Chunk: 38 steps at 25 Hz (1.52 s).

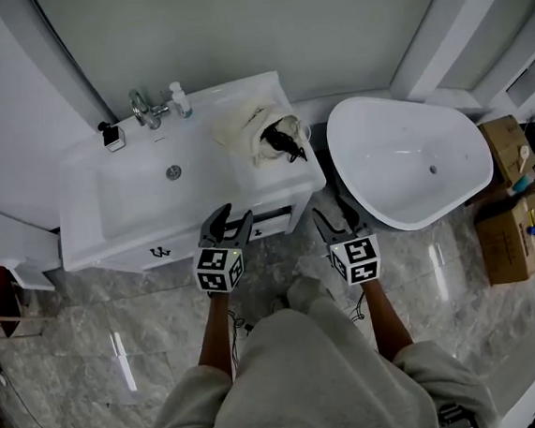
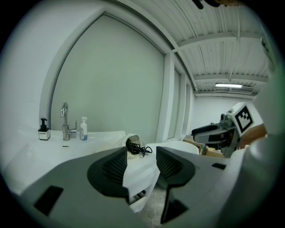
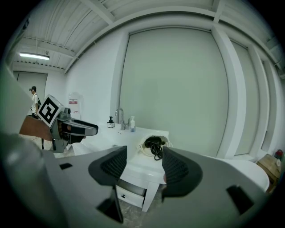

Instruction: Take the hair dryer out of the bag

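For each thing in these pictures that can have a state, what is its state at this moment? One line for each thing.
bag: lying down, mouth open
hair dryer: inside the bag's mouth, cord spilling out
left gripper: open, holding nothing
right gripper: open, holding nothing
faucet: no running water visible
bathtub: empty

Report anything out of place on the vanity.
The white bag lies on its side at the right end of the vanity, mouth open, the hair dryer and its black cord spilling out. Nothing else stands out.

Glossy sink (image 1: 83, 175), metal tap (image 1: 145, 108) (shiny), cloth bag (image 1: 236, 125).
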Tool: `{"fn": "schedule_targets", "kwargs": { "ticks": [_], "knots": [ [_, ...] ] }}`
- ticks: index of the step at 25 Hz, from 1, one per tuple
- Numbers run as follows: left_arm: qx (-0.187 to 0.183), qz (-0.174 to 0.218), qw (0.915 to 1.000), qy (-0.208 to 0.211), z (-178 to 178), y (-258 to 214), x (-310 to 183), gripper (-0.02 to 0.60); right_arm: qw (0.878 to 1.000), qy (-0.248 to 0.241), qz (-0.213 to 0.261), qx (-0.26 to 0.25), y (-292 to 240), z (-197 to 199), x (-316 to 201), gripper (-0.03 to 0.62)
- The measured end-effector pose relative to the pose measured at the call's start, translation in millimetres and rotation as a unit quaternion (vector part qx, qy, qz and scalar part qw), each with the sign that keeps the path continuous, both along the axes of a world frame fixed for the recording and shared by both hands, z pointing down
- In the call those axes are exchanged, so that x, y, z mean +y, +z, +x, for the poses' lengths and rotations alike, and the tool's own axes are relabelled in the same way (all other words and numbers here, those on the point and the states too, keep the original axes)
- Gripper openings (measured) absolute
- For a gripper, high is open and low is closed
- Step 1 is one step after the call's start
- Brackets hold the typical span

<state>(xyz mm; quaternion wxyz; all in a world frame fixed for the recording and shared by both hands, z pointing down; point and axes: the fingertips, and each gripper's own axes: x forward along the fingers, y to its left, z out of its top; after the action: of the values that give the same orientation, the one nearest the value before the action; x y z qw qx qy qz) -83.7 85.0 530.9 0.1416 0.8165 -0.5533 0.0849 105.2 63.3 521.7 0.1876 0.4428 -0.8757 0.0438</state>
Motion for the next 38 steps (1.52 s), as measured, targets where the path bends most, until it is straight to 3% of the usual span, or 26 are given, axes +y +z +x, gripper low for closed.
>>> {"fn": "schedule_targets", "kwargs": {
  "ticks": [14,38],
  "knots": [
    [0.001,-0.014,0.9999,-0.002,-2.5,19.1,-37.4,0.195,1.0,-0.008,-0.017,0.002,23.2,-8.4,-34.4,0.238],
    [-0.02,-0.049,0.9986,-0.01,-25.4,22.0,-250.6,0.195,0.997,-0.052,-0.049,-0.009,35.6,-60.4,-255.6,0.238]
  ]
}}
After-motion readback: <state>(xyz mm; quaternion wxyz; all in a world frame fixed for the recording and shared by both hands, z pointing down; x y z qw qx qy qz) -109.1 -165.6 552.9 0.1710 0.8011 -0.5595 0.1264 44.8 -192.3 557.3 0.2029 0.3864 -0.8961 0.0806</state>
